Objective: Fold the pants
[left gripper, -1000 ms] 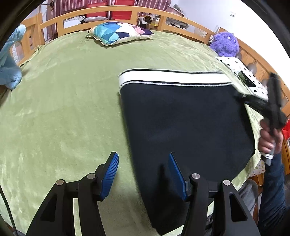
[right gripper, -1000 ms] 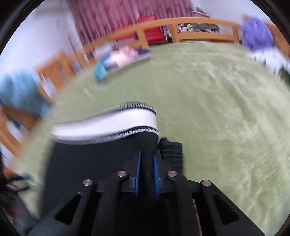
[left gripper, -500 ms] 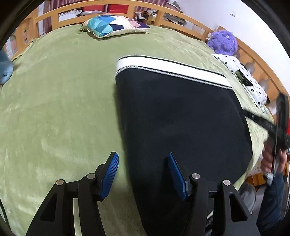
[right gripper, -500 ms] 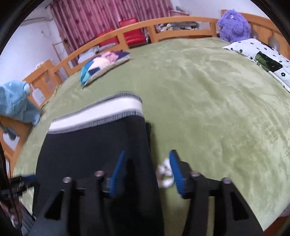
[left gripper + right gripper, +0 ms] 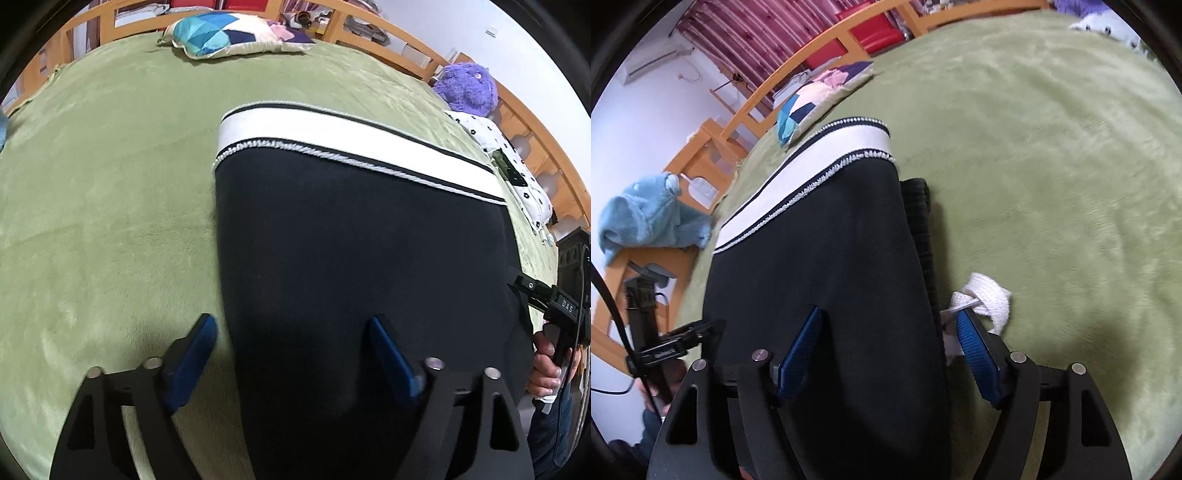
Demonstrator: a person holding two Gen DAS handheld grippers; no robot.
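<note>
Dark navy pants (image 5: 351, 258) with a white band (image 5: 332, 136) along the far edge lie folded flat on the green blanket (image 5: 110, 184). My left gripper (image 5: 291, 347) hangs low over their near left edge. Its jaws are opening, one finger over the blanket and one over the cloth, neither pad pressing. In the right wrist view my right gripper (image 5: 890, 343) straddles the right edge of the pants (image 5: 827, 258). Its jaws are opening too and grip nothing. A white drawstring (image 5: 986, 295) lies by its right finger.
A patterned pillow (image 5: 229, 33) lies at the head of the bed. A purple plush (image 5: 467, 86) and a white spotted cloth (image 5: 517, 173) sit by the wooden rail (image 5: 535, 122) on the right. A blue plush (image 5: 646, 218) rests on the rail at left.
My right gripper was shut on the pants' edge and has opened and let it go. My left gripper has sunk closer to the pants and spread wider.
</note>
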